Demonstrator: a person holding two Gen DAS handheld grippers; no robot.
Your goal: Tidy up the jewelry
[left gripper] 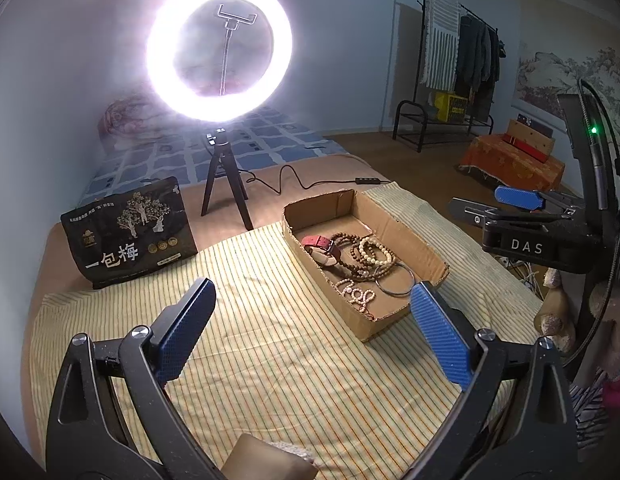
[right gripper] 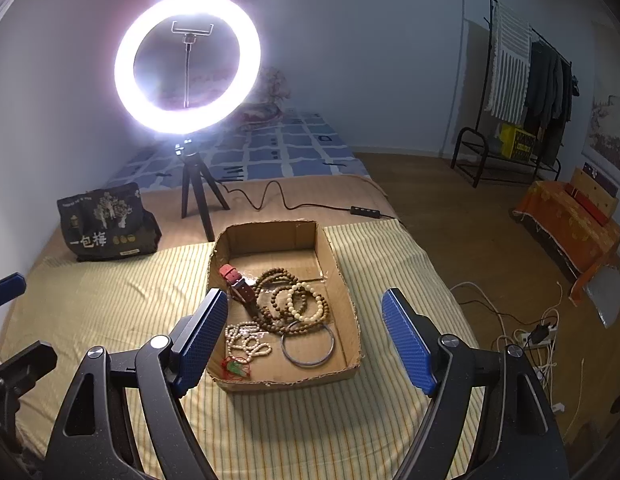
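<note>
An open cardboard box (left gripper: 405, 236) (right gripper: 341, 280) sits on the striped cloth. It holds a red-strap watch (left gripper: 319, 245) (right gripper: 236, 280), brown bead strands (left gripper: 357, 256) (right gripper: 278, 300), a cream bead bracelet (left gripper: 373, 250) (right gripper: 306, 304), a white bead string (left gripper: 355, 294) (right gripper: 246, 340), a silver bangle (left gripper: 395, 280) (right gripper: 308, 344) and a red-cord green pendant (right gripper: 236, 368). My left gripper (left gripper: 311, 324) is open and empty, above the cloth left of the box. My right gripper (right gripper: 304, 336) is open and empty, hovering over the box's near end; it also shows in the left wrist view (left gripper: 505, 204).
A lit ring light on a tripod (left gripper: 220, 48) (right gripper: 188, 62) stands behind the box, its cable (right gripper: 278, 196) trailing right. A black snack bag (left gripper: 128, 232) (right gripper: 106, 224) stands at back left. The cloth (left gripper: 270, 340) covers the bed; the floor with cables (right gripper: 529, 332) lies to the right.
</note>
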